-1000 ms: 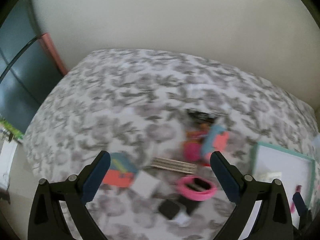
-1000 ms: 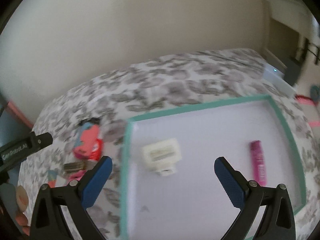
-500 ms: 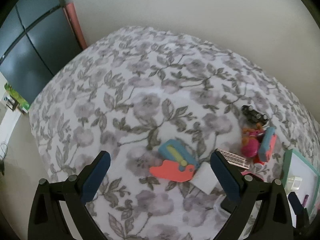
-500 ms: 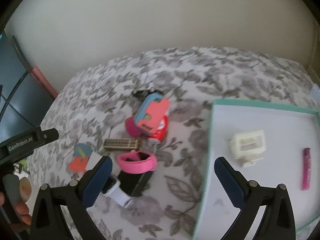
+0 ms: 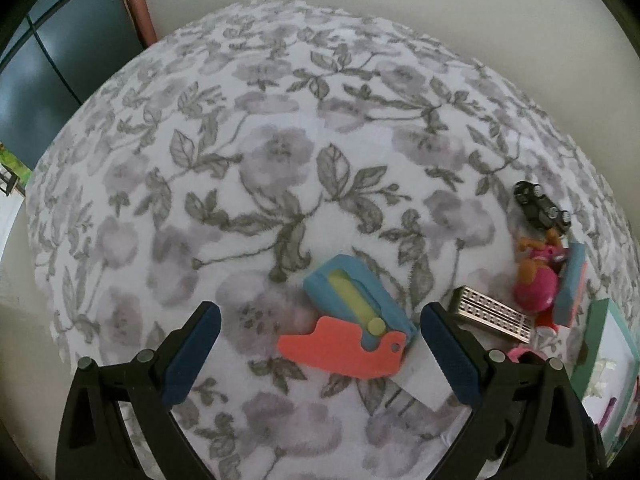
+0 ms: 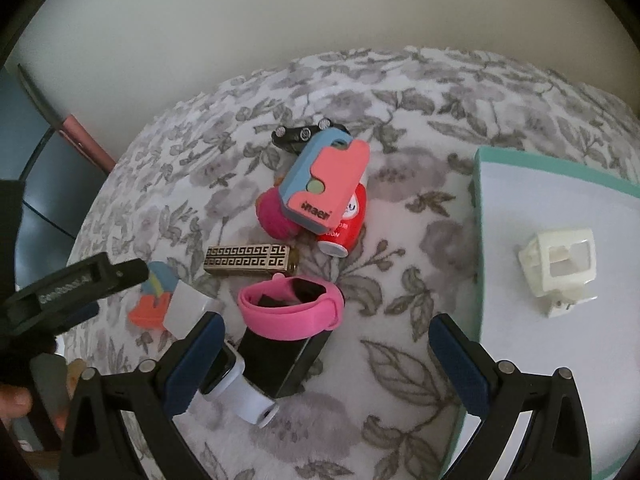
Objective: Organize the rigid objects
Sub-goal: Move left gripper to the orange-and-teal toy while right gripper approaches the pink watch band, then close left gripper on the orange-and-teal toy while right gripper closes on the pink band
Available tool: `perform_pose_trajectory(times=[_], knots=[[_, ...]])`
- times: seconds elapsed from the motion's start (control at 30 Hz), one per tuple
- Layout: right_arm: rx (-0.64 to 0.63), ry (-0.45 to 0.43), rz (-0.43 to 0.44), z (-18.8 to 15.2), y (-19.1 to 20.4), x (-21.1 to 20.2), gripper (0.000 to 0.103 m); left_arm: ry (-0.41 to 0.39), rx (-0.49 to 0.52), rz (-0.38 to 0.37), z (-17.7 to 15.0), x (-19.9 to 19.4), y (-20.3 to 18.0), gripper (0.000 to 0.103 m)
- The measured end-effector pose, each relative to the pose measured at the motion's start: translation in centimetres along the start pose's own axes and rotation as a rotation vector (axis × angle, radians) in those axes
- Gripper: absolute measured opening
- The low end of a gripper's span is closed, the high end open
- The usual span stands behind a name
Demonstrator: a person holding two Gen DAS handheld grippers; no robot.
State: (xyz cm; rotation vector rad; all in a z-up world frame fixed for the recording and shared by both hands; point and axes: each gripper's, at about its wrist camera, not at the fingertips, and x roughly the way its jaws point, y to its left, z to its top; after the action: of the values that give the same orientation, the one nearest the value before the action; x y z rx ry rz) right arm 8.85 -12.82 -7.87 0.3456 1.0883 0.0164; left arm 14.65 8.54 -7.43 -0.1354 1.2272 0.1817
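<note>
Several small objects lie on a floral bedspread (image 5: 280,152). A blue and coral clip toy (image 5: 352,328) lies just ahead of my open, empty left gripper (image 5: 320,356), between its fingers. My right gripper (image 6: 328,364) is open and empty above a pink wristband (image 6: 292,312) on a black box (image 6: 280,360). Ahead lie a gold patterned bar (image 6: 250,260), a second blue and coral clip (image 6: 326,184) on a red bottle (image 6: 348,220), and a black toy car (image 6: 296,136). A teal-rimmed white tray (image 6: 478,208) at the right holds a cream plastic frame (image 6: 560,264).
A white square piece (image 5: 424,376) lies beside the coral clip. A white cylinder (image 6: 240,392) lies by the black box. A pink round toy (image 5: 536,284) sits near the tray. A wall stands behind the bed; a dark cabinet (image 5: 48,52) is at the left.
Both grippers have swung left and come lower. The left now frames the blue and coral clip; the right has moved from over the tray to over the pink wristband pile.
</note>
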Motion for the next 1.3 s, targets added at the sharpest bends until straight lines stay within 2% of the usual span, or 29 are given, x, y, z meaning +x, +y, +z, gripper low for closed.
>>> perform_pose_trajectory(times=[0.2, 0.43, 0.5, 0.87, 1.1, 1.23, 1.3], knots=[[-0.007, 0.02, -0.005, 0.1, 0.2, 1.0, 0.103, 0.011, -0.028, -0.007, 1.0, 1.9, -0.2, 0.1], [-0.031, 0.015, -0.025, 0.2, 0.3, 1.3, 0.103, 0.062, -0.018, 0.029, 0.9, 4.2, -0.4, 0.1], [-0.033, 0.013, -0.027, 0.2, 0.3, 1.4, 0.103, 0.07, -0.033, 0.009, 0.7, 4.3, 0.2, 0.1], [-0.038, 0.008, -0.026, 0.1, 0.3, 1.4, 0.103, 0.105, -0.039, 0.021, -1.3, 3.9, 4.5, 0.1], [-0.031, 0.007, -0.018, 0.1, 0.2, 1.3, 0.103, 0.093, -0.119, 0.01, -1.6, 4.3, 7.6, 0.1], [-0.036, 0.005, -0.018, 0.2, 0.3, 1.3, 0.103, 0.08, -0.097, -0.005, -1.5, 4.3, 7.0, 0.098], [-0.04, 0.001, -0.024, 0.2, 0.4, 1.5, 0.103, 0.076, -0.077, 0.005, -1.4, 4.4, 6.5, 0.09]])
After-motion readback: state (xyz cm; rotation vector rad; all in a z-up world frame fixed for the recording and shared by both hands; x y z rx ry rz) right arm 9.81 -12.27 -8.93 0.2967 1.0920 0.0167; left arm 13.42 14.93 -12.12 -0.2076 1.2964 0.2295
